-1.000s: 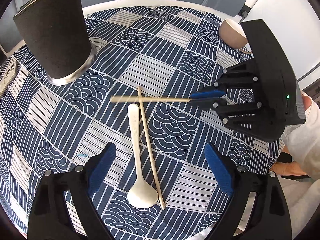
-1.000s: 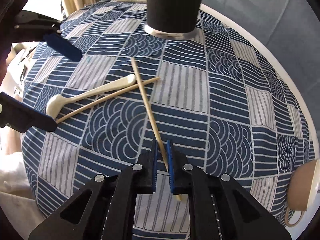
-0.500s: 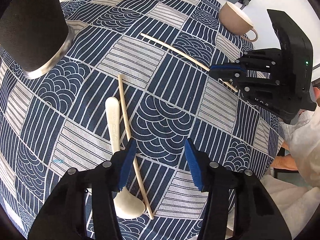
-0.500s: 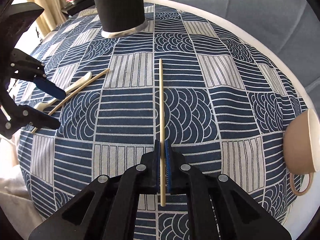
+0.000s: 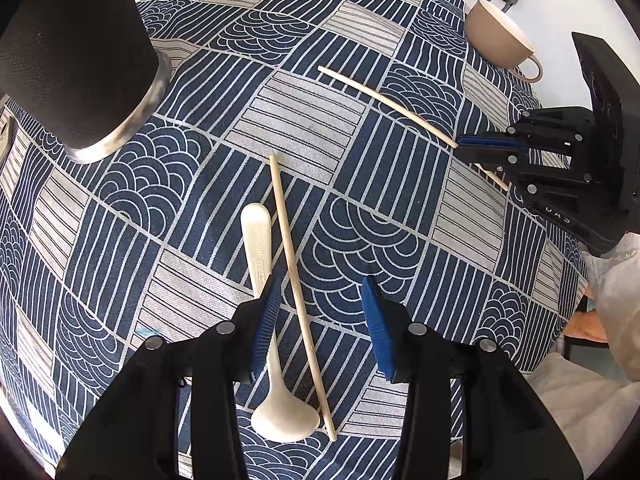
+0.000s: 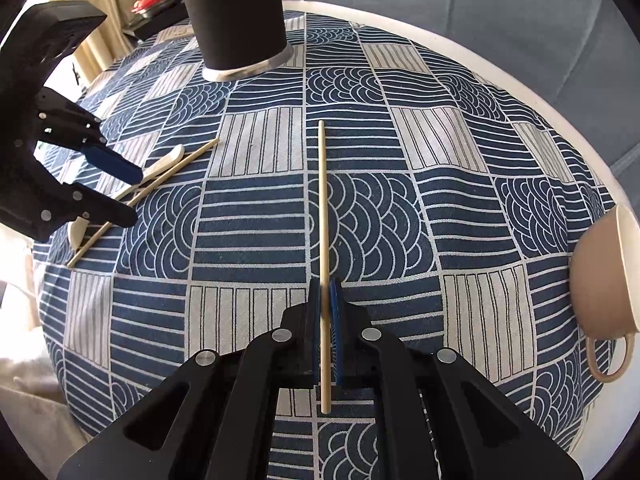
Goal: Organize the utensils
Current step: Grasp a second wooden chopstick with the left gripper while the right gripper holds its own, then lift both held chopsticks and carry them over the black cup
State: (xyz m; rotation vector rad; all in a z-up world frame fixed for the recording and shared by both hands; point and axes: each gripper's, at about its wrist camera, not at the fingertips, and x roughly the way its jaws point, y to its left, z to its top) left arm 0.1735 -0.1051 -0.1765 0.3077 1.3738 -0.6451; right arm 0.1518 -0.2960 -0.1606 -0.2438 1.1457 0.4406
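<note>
While the right gripper (image 6: 328,308) was clamped on one wooden chopstick (image 6: 322,216), holding it level above the middle of the table with its tip aimed toward the far edge, the left gripper (image 5: 320,320) hovered with its jaws parted over the second chopstick (image 5: 298,288), which lay between the blue pads but was not yet pinched. Just beside that chopstick, on its left, lay the white spoon (image 5: 264,300), bowl toward the near edge and partly hidden under the left pad. Farther off, near the far left edge of the patterned tablecloth (image 5: 400,208), stood the black holder (image 5: 76,52), and a beige cup (image 5: 500,40) sat at the far right edge. The step in hand looked like collecting the chopsticks; the next move probably called for the left jaws to drop and close on the wood alone, missing the spoon, then for both sticks to be carried to the holder
</note>
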